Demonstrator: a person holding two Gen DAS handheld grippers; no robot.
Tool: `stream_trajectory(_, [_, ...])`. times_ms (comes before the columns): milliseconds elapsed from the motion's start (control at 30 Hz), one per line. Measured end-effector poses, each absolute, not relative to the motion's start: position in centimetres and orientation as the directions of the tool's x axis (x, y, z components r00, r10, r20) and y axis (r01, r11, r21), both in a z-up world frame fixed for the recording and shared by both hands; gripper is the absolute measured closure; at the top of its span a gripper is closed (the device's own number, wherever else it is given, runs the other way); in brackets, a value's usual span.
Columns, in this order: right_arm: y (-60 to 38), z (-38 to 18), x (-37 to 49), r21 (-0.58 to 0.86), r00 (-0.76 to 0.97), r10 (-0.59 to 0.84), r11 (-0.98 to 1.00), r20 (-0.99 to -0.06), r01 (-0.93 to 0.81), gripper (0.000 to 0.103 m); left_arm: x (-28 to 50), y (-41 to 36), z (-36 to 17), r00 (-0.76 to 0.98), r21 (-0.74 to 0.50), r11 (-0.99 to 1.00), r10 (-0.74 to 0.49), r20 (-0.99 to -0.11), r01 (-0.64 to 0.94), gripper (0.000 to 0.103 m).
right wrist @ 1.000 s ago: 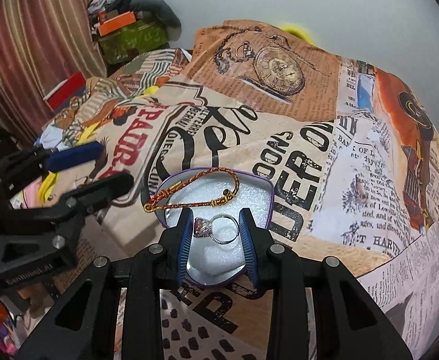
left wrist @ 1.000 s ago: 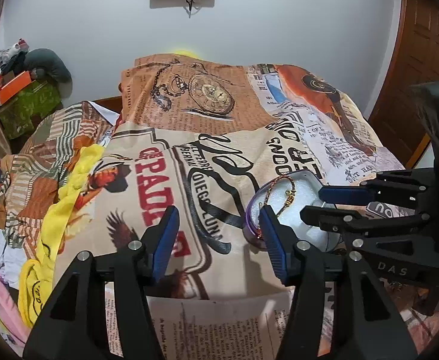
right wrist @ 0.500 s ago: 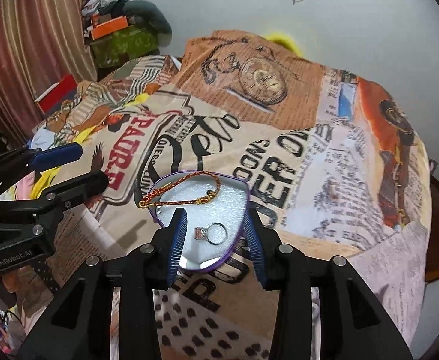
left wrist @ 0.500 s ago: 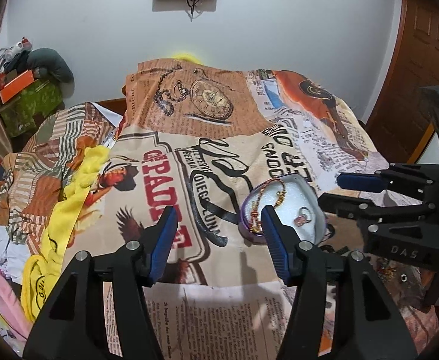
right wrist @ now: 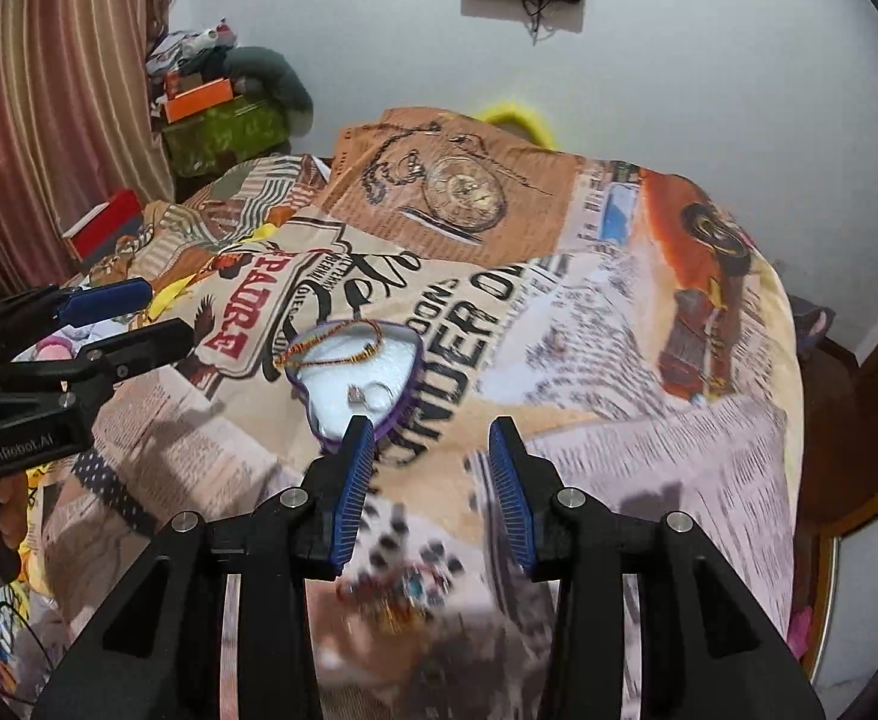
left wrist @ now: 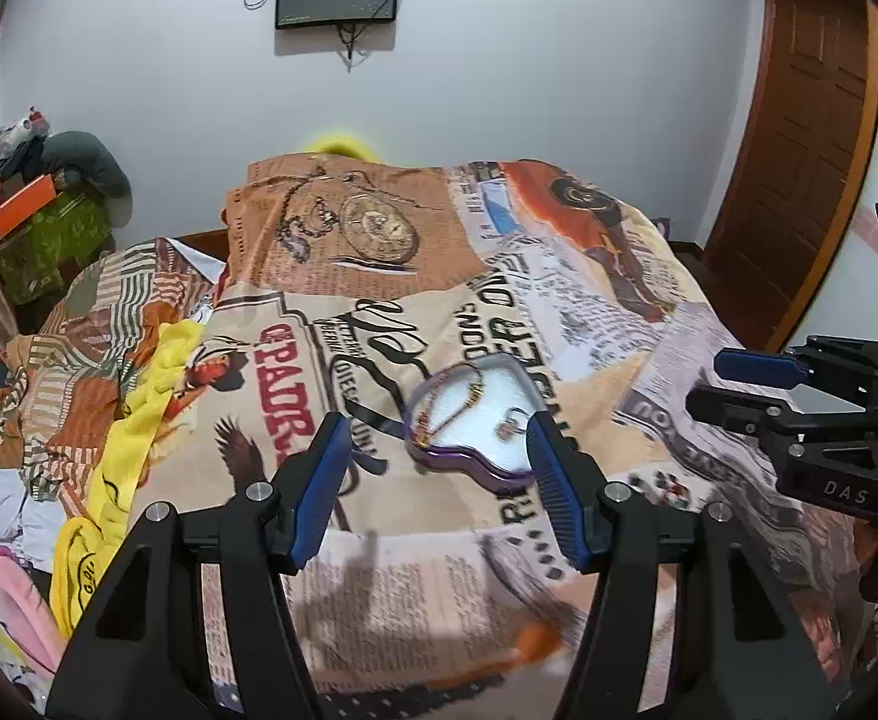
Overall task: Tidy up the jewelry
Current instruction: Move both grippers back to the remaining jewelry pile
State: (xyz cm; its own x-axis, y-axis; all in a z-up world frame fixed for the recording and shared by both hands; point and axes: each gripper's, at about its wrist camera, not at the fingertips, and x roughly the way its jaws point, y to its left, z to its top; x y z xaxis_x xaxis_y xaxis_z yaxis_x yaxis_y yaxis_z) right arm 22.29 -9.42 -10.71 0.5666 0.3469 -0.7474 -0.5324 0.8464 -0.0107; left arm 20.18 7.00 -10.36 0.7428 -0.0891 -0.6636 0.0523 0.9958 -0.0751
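We see the purple-rimmed, heart-shaped jewelry tray with a white lining (right wrist: 351, 369) lying flat on the newspaper-print bedspread (right wrist: 589, 360), its pointed end aimed toward seven o'clock in the right wrist view. Inside lie a red-and-gold cord bracelet (right wrist: 333, 345) at eleven o'clock and a silver ring (right wrist: 372, 393) at five. Our right gripper (right wrist: 432, 468) has just been opening, nothing between its jaws; our left gripper (left wrist: 439, 468) gapes wide, empty
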Motion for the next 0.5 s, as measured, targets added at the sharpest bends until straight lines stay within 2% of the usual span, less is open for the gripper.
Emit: stream_trajectory(500, [-18.2,-11.8,18.0,-0.008,0.6,0.279,0.903,-0.75,-0.429,0.066,17.6,0.8,-12.8,0.654,-0.124,0.981,-0.193,-0.732,0.151,0.043])
